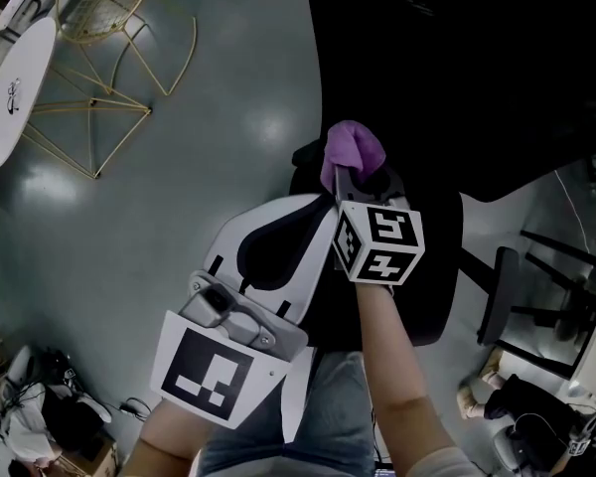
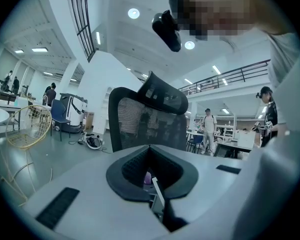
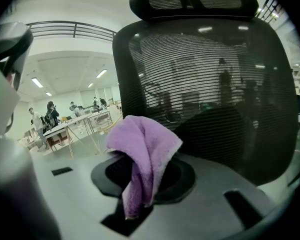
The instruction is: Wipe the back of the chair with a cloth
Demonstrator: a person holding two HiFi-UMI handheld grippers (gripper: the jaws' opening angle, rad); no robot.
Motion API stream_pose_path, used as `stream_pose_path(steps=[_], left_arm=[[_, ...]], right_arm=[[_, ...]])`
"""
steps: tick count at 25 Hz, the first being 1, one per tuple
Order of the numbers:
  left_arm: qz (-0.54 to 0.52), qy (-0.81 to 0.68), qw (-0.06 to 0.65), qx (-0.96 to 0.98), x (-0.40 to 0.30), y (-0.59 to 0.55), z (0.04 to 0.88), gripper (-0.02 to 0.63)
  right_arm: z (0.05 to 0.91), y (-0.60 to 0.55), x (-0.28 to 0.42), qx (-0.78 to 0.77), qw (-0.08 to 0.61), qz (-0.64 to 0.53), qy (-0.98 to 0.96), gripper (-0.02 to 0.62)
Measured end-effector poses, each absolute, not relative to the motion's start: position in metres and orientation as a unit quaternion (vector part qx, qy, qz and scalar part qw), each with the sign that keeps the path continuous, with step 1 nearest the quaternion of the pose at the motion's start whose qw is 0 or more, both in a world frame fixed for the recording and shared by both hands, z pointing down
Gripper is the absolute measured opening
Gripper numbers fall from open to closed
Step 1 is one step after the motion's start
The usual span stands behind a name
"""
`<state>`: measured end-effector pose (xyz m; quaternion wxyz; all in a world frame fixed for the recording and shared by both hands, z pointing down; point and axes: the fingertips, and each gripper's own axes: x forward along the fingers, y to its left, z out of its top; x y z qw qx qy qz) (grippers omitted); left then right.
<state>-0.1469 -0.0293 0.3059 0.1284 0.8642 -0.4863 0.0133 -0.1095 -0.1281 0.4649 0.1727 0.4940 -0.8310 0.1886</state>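
Holding the purple cloth pinched between its closed jaws, the right gripper faces the chair back head-on. In the right gripper view the black mesh fills the scene directly ahead of the cloth and near it, though I cannot tell whether cloth and mesh touch. The back stands upright with its long axis running top to bottom and the headrest above, so the coming wipe probably calls for a push forward onto the mesh, then strokes up and down or across it. The left gripper sits lower and closer to the person's body, its jaws drawn together with nothing gripped. The chair looks farther off in its own view, so the right hand is the nearer one for the work.
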Motion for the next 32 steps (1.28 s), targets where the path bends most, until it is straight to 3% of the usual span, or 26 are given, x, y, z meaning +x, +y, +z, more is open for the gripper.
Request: stream_pose_path(steps=[11,32], left_arm=[[0.016,-0.539,0.117,0.834,-0.146,-0.045,0.315,0.012],[0.024,-0.537,0.108,0.837,-0.088,-0.056,0.316,0.012]], right_arm=[[0.464,-0.137,-0.094,0.498,0.183,0.166,-0.831,0.098],[0.468,-0.152,0.014,0.569,0.168,0.178,-0.786,0.098]])
